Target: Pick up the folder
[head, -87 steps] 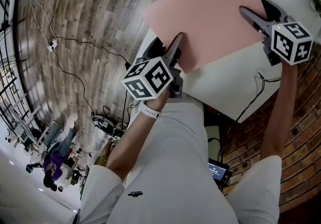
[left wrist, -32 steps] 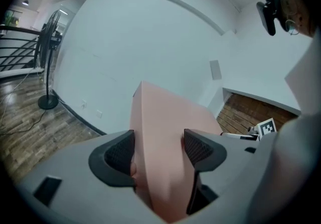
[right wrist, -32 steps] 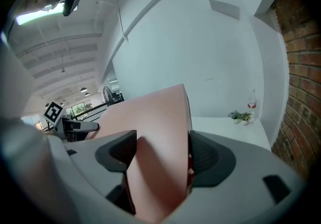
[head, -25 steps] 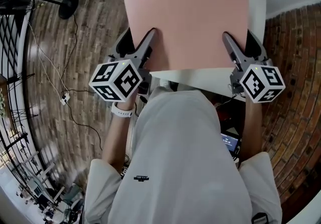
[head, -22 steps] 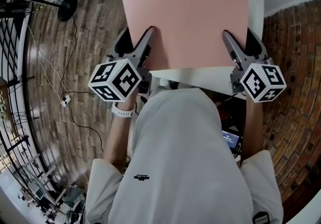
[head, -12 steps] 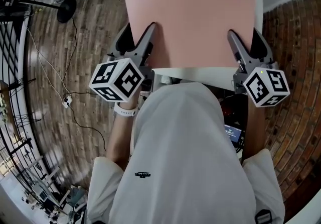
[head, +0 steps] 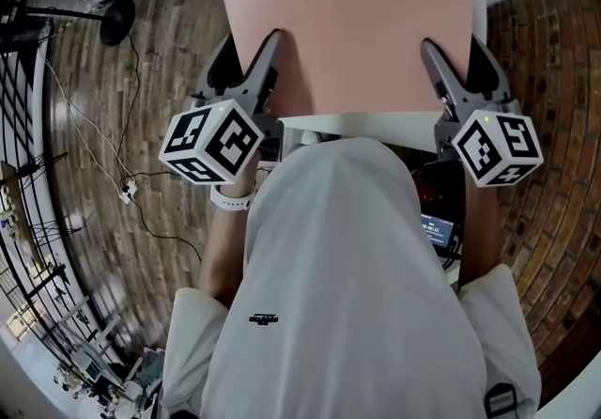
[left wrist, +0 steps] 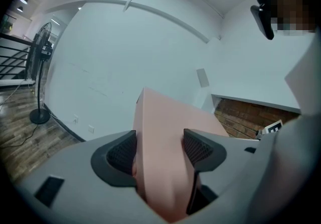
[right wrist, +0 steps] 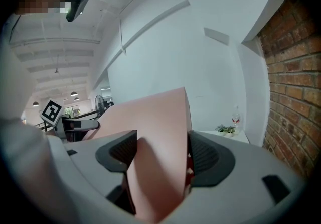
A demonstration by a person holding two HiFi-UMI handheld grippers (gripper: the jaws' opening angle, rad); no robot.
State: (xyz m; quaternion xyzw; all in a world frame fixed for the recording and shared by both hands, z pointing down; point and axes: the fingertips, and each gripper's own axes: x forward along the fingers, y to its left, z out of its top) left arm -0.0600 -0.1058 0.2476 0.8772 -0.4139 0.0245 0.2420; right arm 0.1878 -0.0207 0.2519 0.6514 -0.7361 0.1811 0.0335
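A salmon-pink folder [head: 347, 27] hangs flat in front of me, held off the white table by both grippers. My left gripper [head: 255, 65] is shut on its near left edge, my right gripper [head: 449, 60] on its near right edge. In the left gripper view the folder [left wrist: 165, 122] runs out between the dark pads [left wrist: 121, 153] of the left gripper [left wrist: 160, 150] and bows a little. The right gripper view shows the folder [right wrist: 155, 117] curving between the pads [right wrist: 206, 155] of the right gripper [right wrist: 161, 155].
A strip of white table [head: 371, 126] shows just under the folder's near edge. Brick wall [head: 554, 60] stands at the right, with a small lit screen [head: 437, 229] below the table. On the wooden floor at left are a fan base [head: 117, 18] and cables [head: 122, 187].
The folder was on the table with both grippers at its near edge; now it is up in the air. Over the last second it and both grippers moved slightly toward the view's top.
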